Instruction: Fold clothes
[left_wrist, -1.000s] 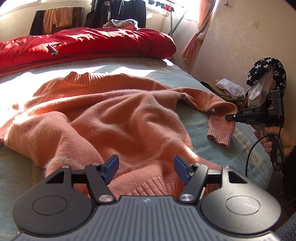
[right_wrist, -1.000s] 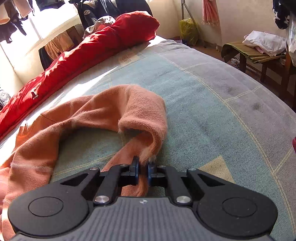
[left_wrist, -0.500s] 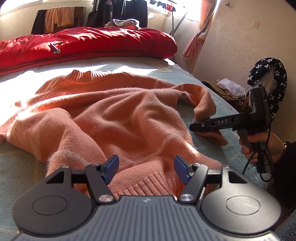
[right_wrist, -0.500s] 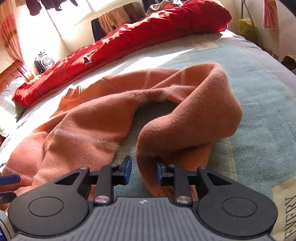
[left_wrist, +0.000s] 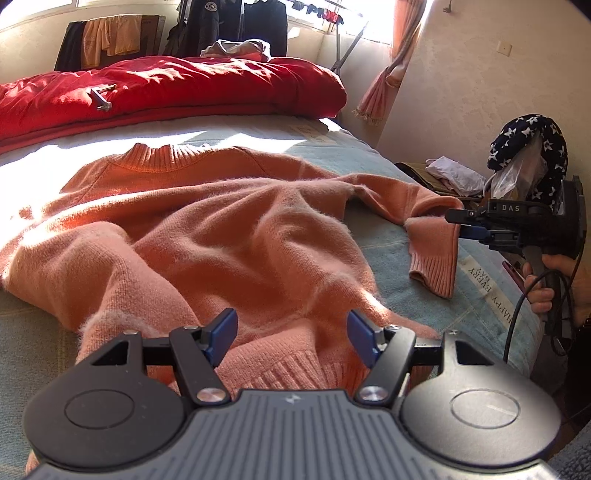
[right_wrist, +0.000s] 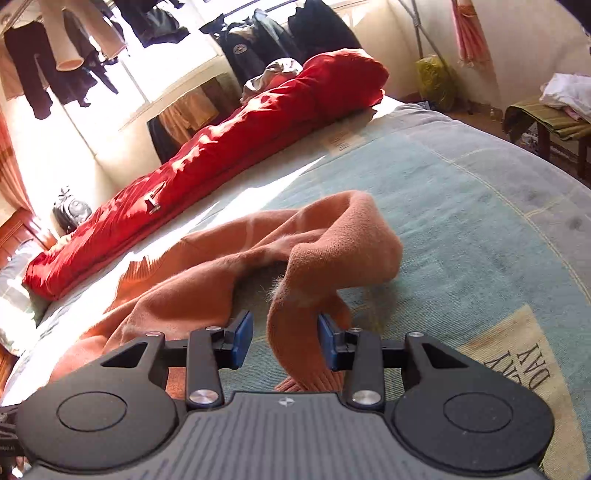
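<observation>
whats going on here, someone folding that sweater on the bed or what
A person is folding an orange sweater spread on a bed, with a handheld gripper in each hand. The right gripper is open, its jaws on either side of the bunched sleeve, not clamped on it. The left gripper is open too, poised over the ribbed hem. No fold shows yet.

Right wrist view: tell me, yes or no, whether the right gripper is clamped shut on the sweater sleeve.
No: the right gripper stands open, its blue pads apart on either side of the orange sleeve, which lies on the bed.
</observation>
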